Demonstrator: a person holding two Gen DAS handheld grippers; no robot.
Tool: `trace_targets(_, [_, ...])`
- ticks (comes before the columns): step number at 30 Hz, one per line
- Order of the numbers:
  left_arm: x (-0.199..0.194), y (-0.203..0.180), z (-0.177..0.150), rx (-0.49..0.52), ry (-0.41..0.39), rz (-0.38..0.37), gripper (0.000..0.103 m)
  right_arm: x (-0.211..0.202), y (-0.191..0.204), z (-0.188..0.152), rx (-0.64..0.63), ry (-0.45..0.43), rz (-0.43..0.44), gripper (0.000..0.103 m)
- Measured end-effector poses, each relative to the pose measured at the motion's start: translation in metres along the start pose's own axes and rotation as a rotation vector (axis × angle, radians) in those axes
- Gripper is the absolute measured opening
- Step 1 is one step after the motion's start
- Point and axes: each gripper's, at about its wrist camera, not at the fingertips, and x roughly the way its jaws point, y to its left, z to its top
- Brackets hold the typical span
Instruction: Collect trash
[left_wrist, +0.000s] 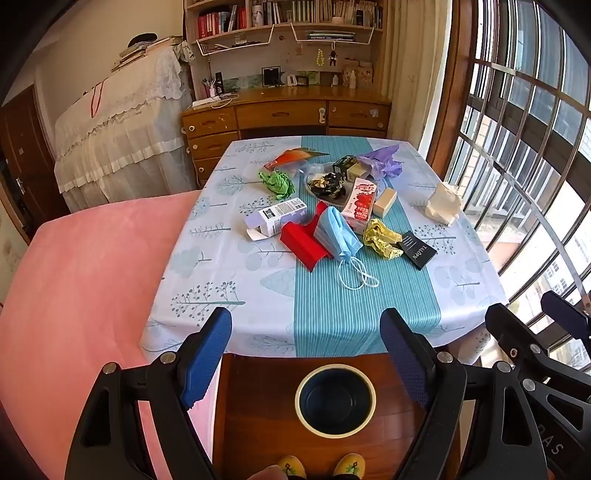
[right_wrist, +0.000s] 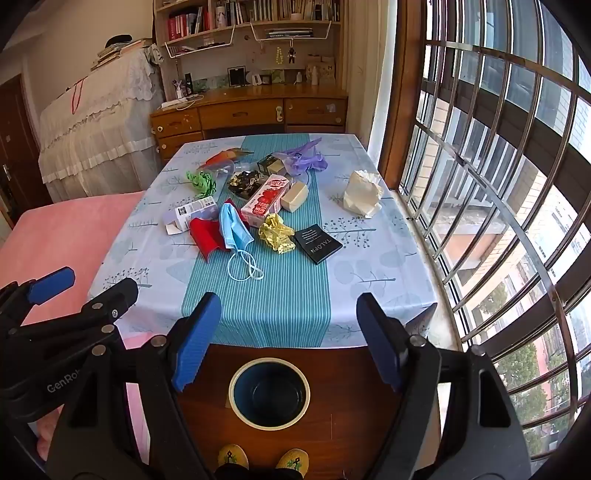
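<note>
Trash lies on the table: a blue face mask, a red box, a white carton, a pink juice box, yellow wrapper, black card, green wrapper, purple bag, white crumpled paper. A round bin stands on the floor below the near table edge. My left gripper and right gripper are open, empty, above the bin.
A pink bed is on the left, barred windows on the right, a wooden desk with shelves behind. My slippers show at the bottom.
</note>
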Motion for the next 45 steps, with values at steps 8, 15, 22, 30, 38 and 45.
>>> trace_targets(8, [-0.0007, -0.0008, -0.0004, 0.007, -0.010, 0.006, 0.084, 0.0040, -0.0011, -0.0002, 0.005, 0.002, 0.004, 0.074])
trace_targets(15, [0.0034, -0.0009, -0.0007, 0.010, 0.008, -0.007, 0.084, 0.0033, -0.0038, 0.0008, 0.009, 0.007, 0.006, 0.074])
trace_targets(22, [0.0029, -0.0020, -0.0002, 0.010, 0.004, -0.014, 0.083, 0.0070, -0.0022, -0.0008, 0.013, 0.010, 0.010, 0.074])
trace_targets(30, [0.0040, -0.0053, -0.0008, 0.011, 0.003, -0.015, 0.083, 0.0072, -0.0033, -0.0003, 0.018, 0.013, 0.015, 0.074])
trace_targets(38, [0.0034, -0.0056, -0.0007, 0.009, 0.003, -0.017, 0.083, 0.0071, -0.0030, -0.0006, 0.019, 0.015, 0.016, 0.074])
trace_targets(45, [0.0029, -0.0065, -0.0008, 0.006, 0.003, -0.017, 0.083, 0.0062, -0.0034, -0.0010, 0.023, 0.016, 0.017, 0.074])
